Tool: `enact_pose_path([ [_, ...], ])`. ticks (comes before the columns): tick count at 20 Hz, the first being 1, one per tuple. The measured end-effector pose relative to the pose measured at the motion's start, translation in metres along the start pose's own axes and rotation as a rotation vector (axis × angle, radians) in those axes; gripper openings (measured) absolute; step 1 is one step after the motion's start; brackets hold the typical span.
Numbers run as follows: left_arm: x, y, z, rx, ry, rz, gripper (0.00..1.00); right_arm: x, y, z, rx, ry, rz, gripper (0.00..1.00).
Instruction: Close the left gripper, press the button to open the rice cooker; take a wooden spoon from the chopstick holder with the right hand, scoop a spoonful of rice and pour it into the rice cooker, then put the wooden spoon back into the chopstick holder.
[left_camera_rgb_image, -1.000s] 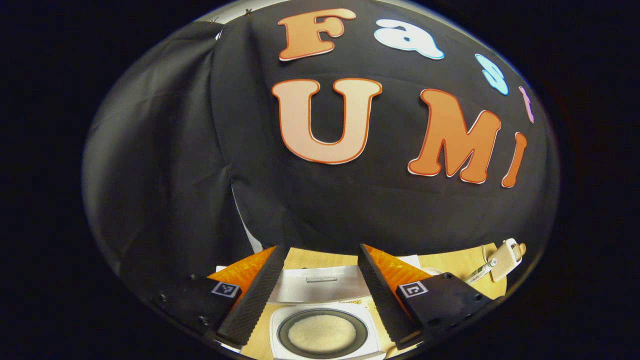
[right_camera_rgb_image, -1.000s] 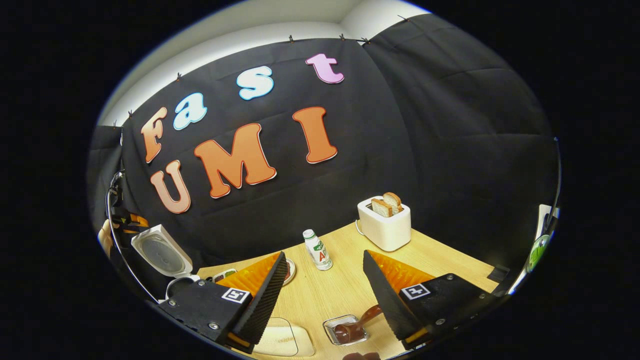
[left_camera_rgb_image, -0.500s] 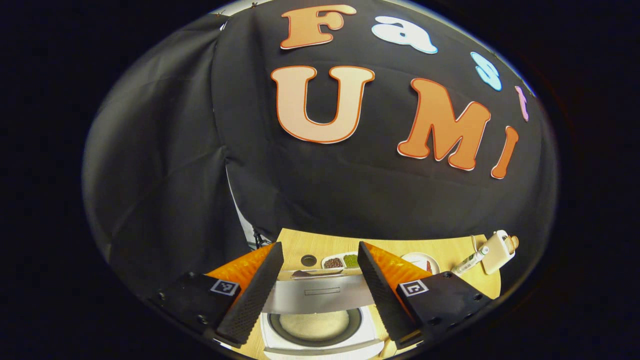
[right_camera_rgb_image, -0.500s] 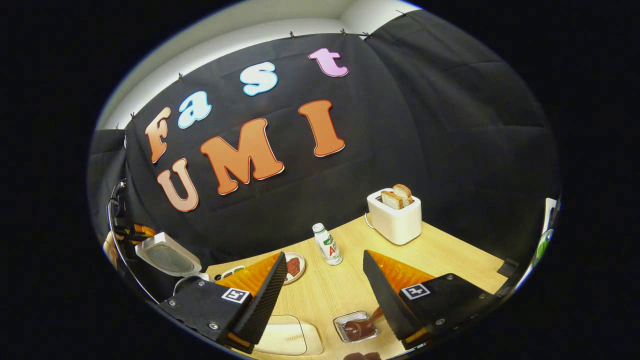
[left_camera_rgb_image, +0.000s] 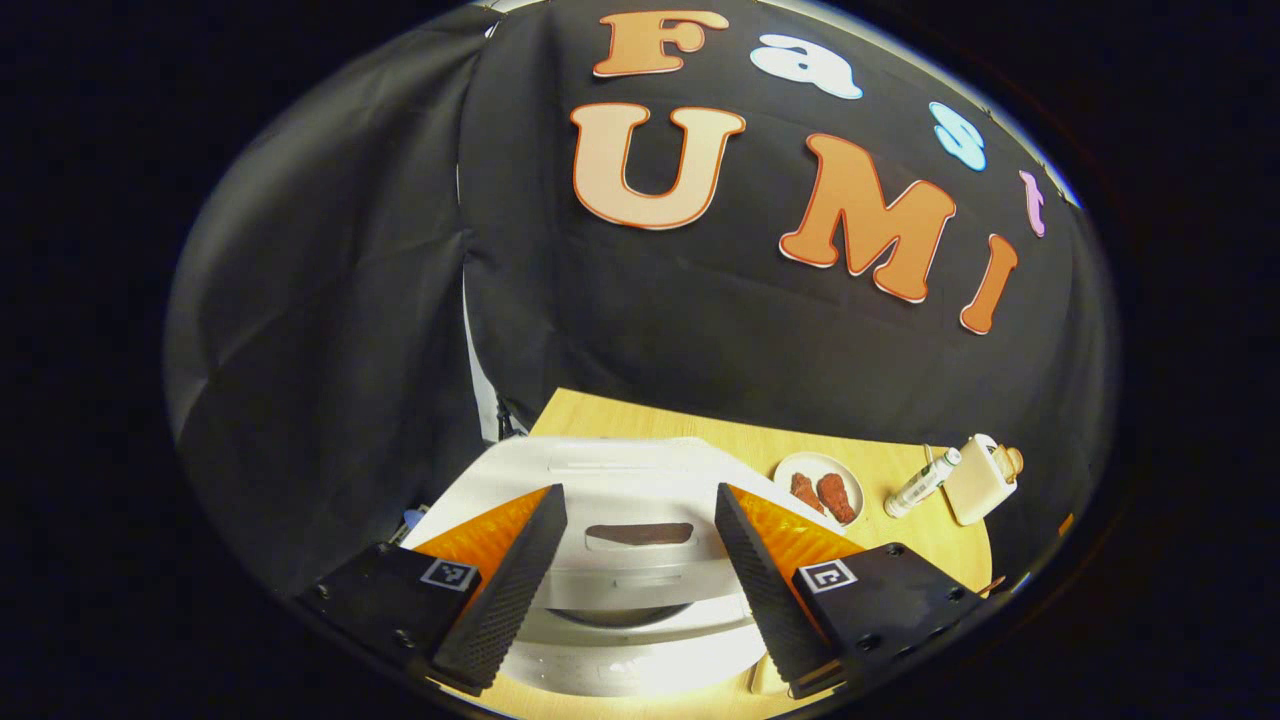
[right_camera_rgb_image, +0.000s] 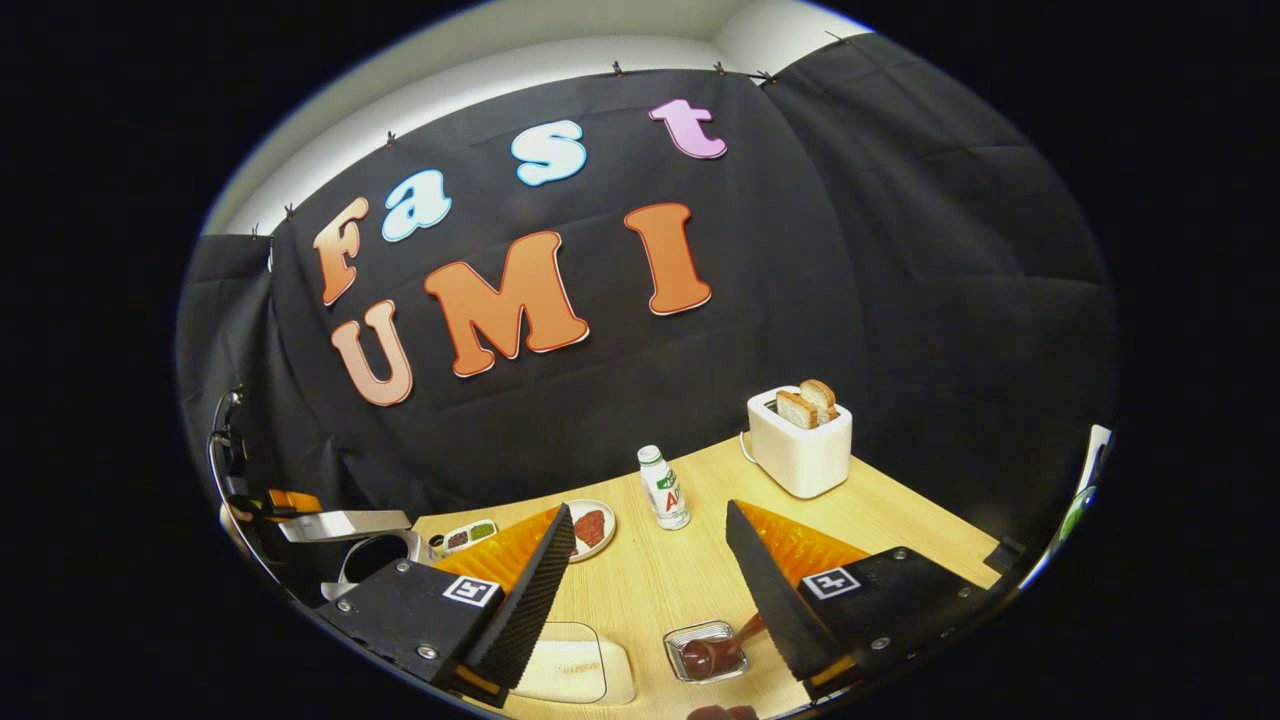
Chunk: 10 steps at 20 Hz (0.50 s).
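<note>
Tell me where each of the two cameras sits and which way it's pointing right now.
Left gripper view: rides on the left gripper, looking forward and down over the white rice cooker toward the wooden table; its own two fingers stand apart at the bottom.
Right gripper view: rides on the right gripper, looking across the table at the toaster; its own fingers stand apart, and the rice cooker's lid sits far left.
Both share the bottle, toaster, meat plate and table.

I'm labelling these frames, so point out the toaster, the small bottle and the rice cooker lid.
toaster (right_camera_rgb_image: 800, 455), right gripper view, front wall.
small bottle (right_camera_rgb_image: 665, 492), right gripper view, label.
rice cooker lid (left_camera_rgb_image: 620, 475), left gripper view, top surface.
</note>
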<state>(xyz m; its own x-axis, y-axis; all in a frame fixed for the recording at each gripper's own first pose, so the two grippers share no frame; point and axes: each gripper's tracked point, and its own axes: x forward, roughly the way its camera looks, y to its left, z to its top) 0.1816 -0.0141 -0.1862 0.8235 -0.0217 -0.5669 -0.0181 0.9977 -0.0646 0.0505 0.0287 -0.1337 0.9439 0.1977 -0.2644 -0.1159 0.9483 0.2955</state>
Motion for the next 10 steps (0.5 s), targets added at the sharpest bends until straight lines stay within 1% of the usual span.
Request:
enact_pose_path([
  [2,-0.001,0.0,-0.017,-0.012,0.011,-0.005,1.0,-0.001,0.001,-0.003,-0.011,0.013,0.008,0.94],
  [5,-0.002,0.002,-0.028,-0.033,-0.003,-0.009,1.0,-0.004,0.0,-0.007,-0.025,0.021,0.012,0.94],
  [10,0.007,0.003,-0.056,-0.014,-0.012,0.002,1.0,-0.003,0.003,-0.02,-0.022,0.053,0.025,0.94],
])
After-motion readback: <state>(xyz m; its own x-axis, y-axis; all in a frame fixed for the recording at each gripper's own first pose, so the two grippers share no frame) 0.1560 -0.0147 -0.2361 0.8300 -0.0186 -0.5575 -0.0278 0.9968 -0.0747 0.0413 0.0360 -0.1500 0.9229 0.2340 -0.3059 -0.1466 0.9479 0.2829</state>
